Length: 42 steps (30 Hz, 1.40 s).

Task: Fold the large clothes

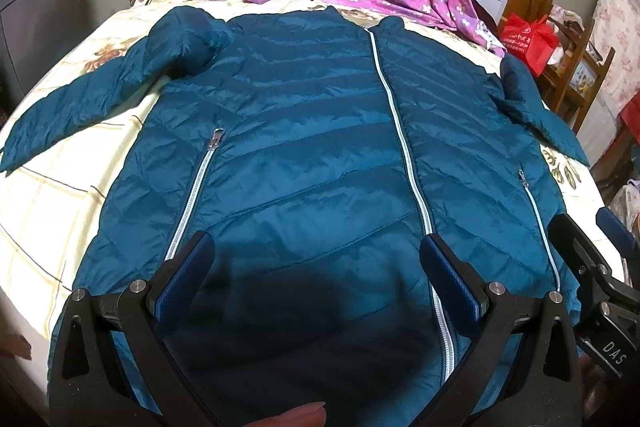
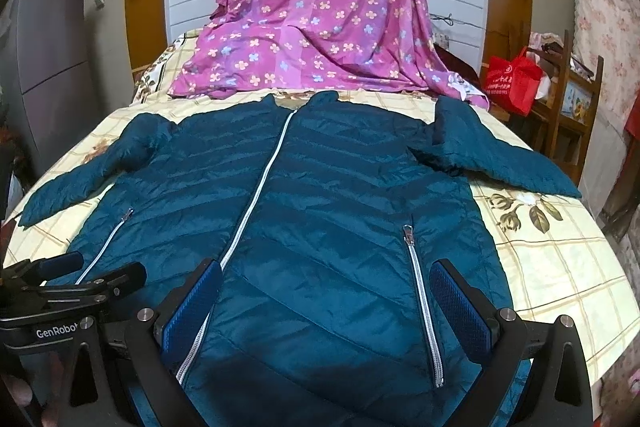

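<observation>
A teal quilted puffer jacket [image 1: 304, 147] lies flat and zipped on the bed, front up, collar far from me, both sleeves spread out to the sides; it also shows in the right wrist view [image 2: 320, 195]. My left gripper [image 1: 316, 247] is open and empty, hovering over the jacket's lower hem left of the white centre zip [image 1: 400, 131]. My right gripper [image 2: 326, 273] is open and empty over the lower hem to the right of the centre zip [image 2: 260, 191]. The right gripper also shows at the right edge of the left wrist view [image 1: 592, 259], and the left gripper shows in the right wrist view [image 2: 80, 275].
The bed has a cream checked floral sheet [image 2: 560, 259]. A purple flowered cloth [image 2: 320, 11] drapes over the headboard and far end. A red bag [image 2: 512, 79] sits on a wooden chair at the right. A grey cabinet [image 2: 52, 39] stands at the left.
</observation>
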Available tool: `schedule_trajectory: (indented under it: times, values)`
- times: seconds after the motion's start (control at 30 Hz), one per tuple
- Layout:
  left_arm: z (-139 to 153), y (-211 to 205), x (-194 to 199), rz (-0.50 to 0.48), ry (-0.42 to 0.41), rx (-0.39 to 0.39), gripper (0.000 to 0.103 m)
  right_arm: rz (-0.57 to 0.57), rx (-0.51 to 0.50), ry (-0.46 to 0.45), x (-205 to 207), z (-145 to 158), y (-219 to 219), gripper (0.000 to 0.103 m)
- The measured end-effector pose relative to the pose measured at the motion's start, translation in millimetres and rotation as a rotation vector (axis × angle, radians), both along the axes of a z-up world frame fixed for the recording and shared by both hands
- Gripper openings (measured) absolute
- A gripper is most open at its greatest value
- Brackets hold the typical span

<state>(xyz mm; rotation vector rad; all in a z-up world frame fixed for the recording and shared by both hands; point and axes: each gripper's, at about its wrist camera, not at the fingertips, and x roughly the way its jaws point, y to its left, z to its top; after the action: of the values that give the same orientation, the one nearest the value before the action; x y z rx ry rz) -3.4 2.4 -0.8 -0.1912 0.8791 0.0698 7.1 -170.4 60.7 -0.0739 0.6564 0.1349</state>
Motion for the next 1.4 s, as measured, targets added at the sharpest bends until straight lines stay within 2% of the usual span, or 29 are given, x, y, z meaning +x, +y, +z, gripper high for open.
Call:
schedule_trajectory:
  times: [1.4]
  values:
    - [-1.9,0.7,0.2,-0.001,-0.003,-0.005,0.103,-0.016,0.019,0.016,2.4,-4.1,-9.5,0.103]
